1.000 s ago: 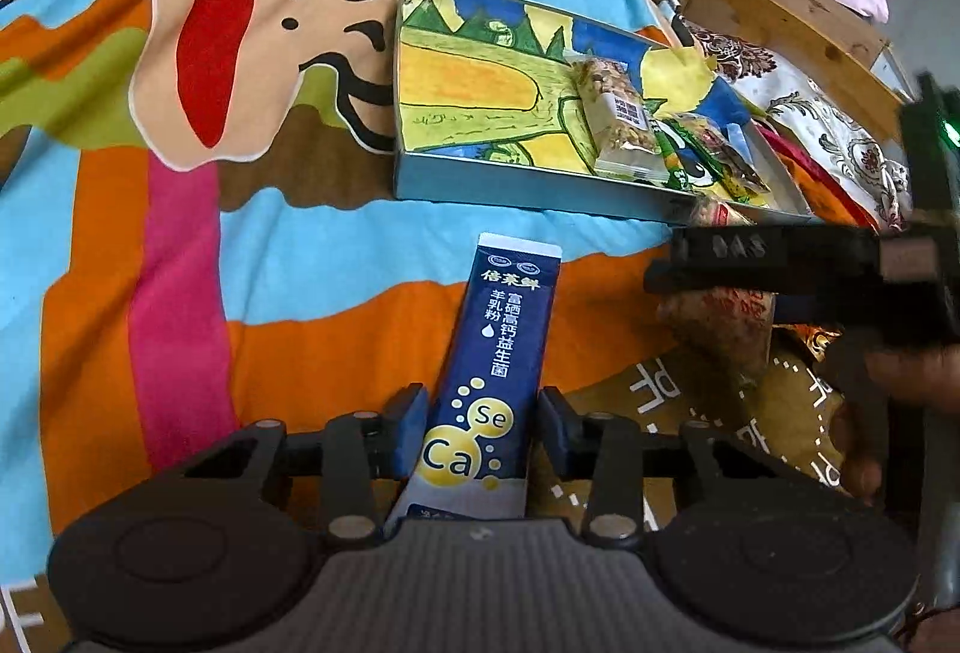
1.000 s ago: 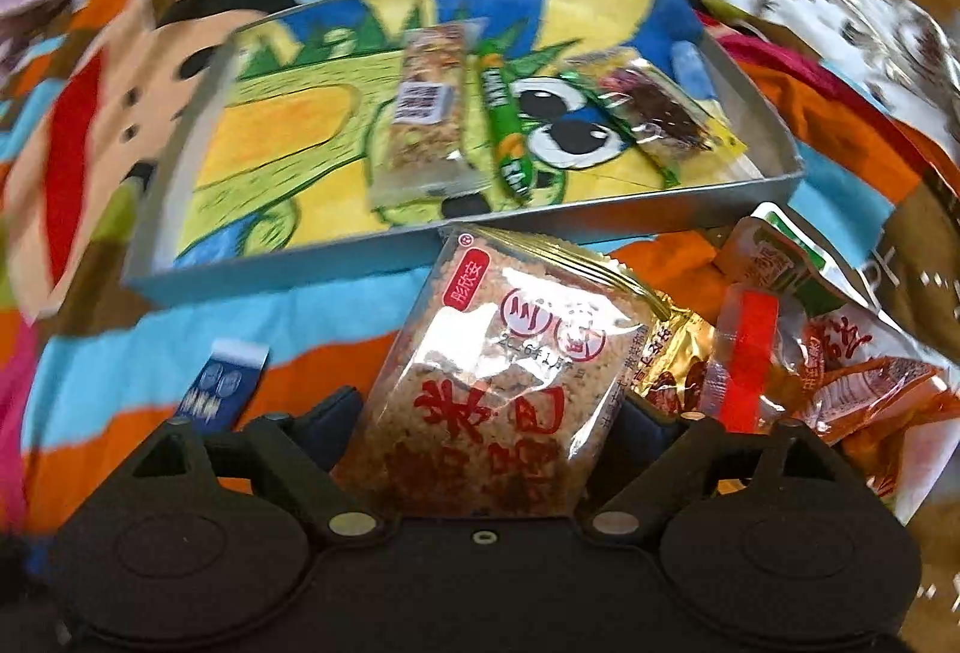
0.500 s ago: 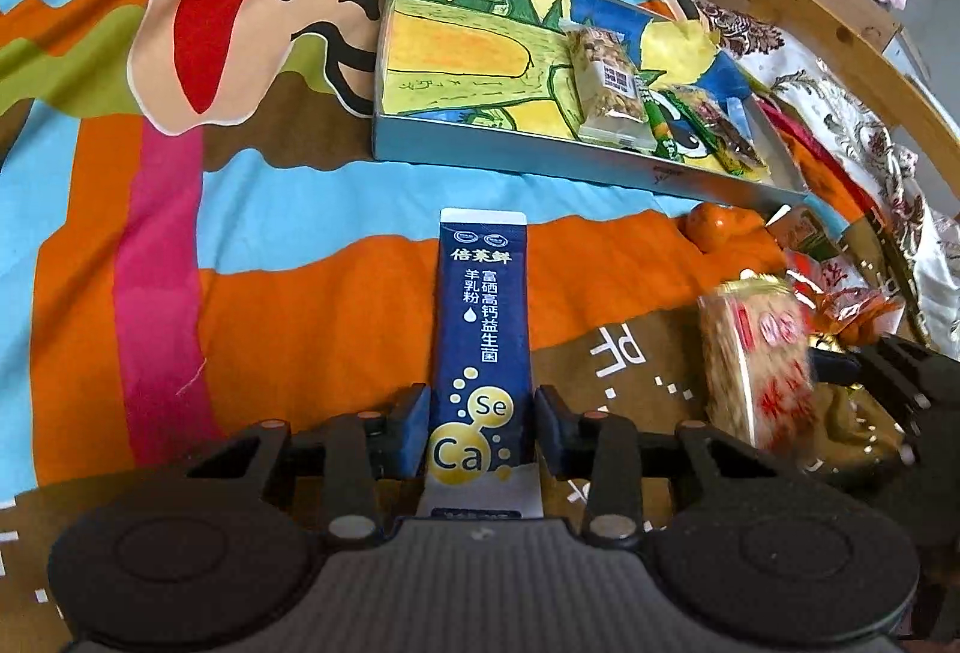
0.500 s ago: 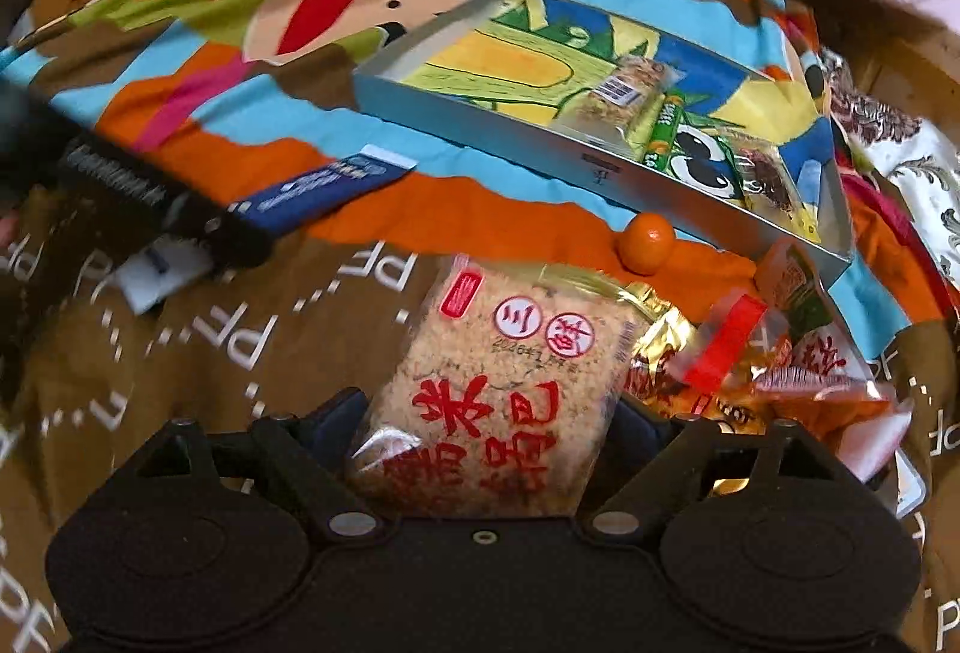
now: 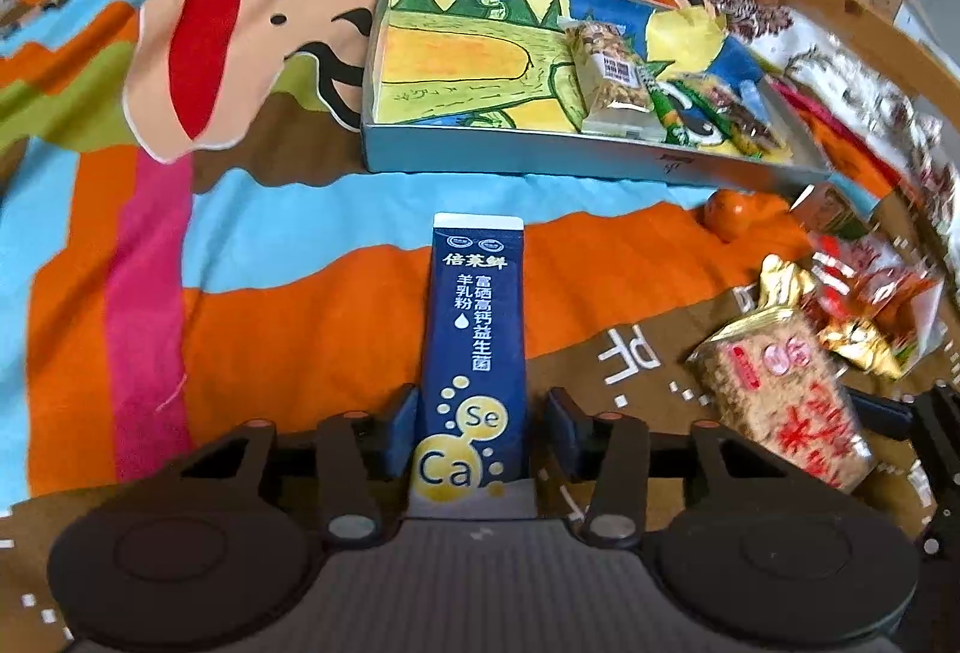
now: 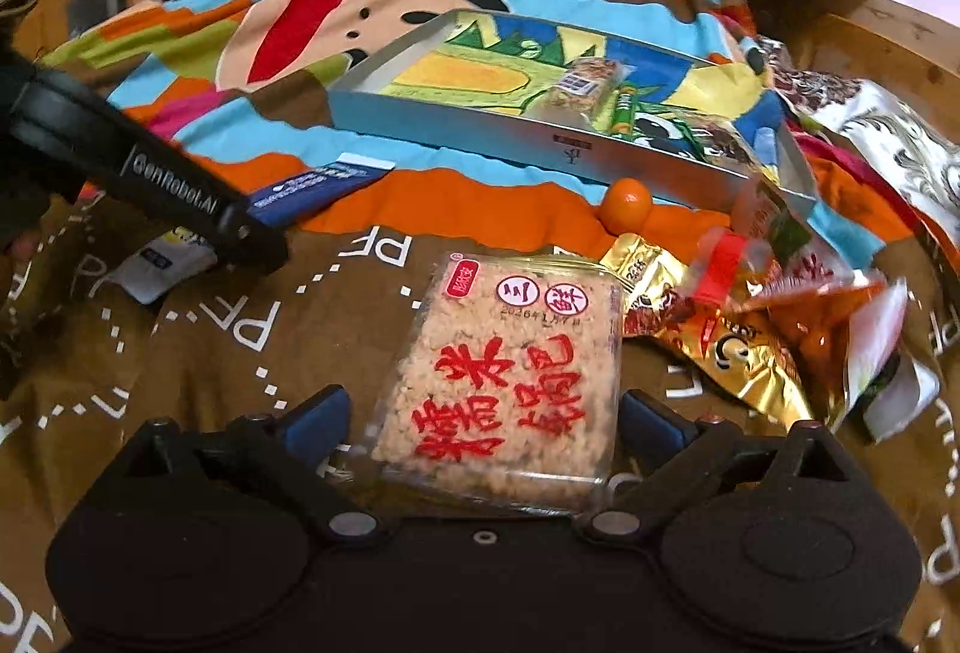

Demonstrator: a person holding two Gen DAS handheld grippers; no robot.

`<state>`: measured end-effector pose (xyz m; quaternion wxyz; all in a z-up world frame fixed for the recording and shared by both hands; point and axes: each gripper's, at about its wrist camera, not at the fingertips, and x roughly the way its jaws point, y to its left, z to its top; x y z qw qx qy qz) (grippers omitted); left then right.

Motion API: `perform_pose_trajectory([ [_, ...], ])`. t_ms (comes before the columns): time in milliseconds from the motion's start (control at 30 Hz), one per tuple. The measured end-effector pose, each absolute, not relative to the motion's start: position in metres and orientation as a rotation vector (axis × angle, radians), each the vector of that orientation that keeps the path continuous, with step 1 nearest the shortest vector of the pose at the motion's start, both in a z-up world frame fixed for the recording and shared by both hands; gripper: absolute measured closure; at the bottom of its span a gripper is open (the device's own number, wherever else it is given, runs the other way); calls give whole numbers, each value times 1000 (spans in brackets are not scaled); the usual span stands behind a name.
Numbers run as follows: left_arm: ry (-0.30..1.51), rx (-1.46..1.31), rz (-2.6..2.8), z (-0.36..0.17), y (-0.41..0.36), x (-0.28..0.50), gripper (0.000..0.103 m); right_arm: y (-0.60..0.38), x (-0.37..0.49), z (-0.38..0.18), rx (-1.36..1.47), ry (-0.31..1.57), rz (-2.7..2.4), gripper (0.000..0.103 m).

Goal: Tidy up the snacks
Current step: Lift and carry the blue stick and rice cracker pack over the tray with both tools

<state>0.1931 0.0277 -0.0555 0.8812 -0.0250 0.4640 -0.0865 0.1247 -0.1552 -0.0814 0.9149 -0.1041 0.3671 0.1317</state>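
1. Right hand-held gripper: its jaws have just been opening. The rice cracker pack lies between them on the bedspread, with a clear gap to each blue pad. It was pinched a second ago; now it looks let go.
2. Left hand-held gripper: jaws have opened a little. The blue powder sachet stands between them; one pad touches its edge, the other stands just off. Grip looks loose; cannot tell whether it is held.
3. Change of place: the cracker pack was in front of the tin tray earlier and now rests well short of it, beside the loose pile of snack bags and near the small orange.
4. Tray holds a nut bar and two more packets; its left half is bare.
5. Judgement: the cracker pack is set down outside the tray, so that item is not yet sorted; re-gripping it seems the likely next need.
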Motion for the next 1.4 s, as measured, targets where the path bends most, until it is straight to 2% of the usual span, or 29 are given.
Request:
perform_pose_trajectory([
  [67, 966, -34, -162, -55, 23, 188, 61, -153, 122, -82, -226, 734, 278, 11],
  [300, 987, -51, -133, -47, 16, 166, 62, -157, 118, -79, -219, 718, 288, 24],
  [567, 1011, -100, -118, -49, 10, 155, 61, -163, 114, -81, -216, 713, 302, 22],
  [733, 1012, -117, -94, -51, 11, 157, 63, -158, 110, -80, -268, 691, 308, 25],
  [1100, 959, -176, -41, -38, -2, 128, 67, -142, 79, -77, -599, 514, 285, 28],
  [1400, 853, -236, -51, -18, -5, 112, 68, -149, 68, -62, -621, 436, 269, 28],
])
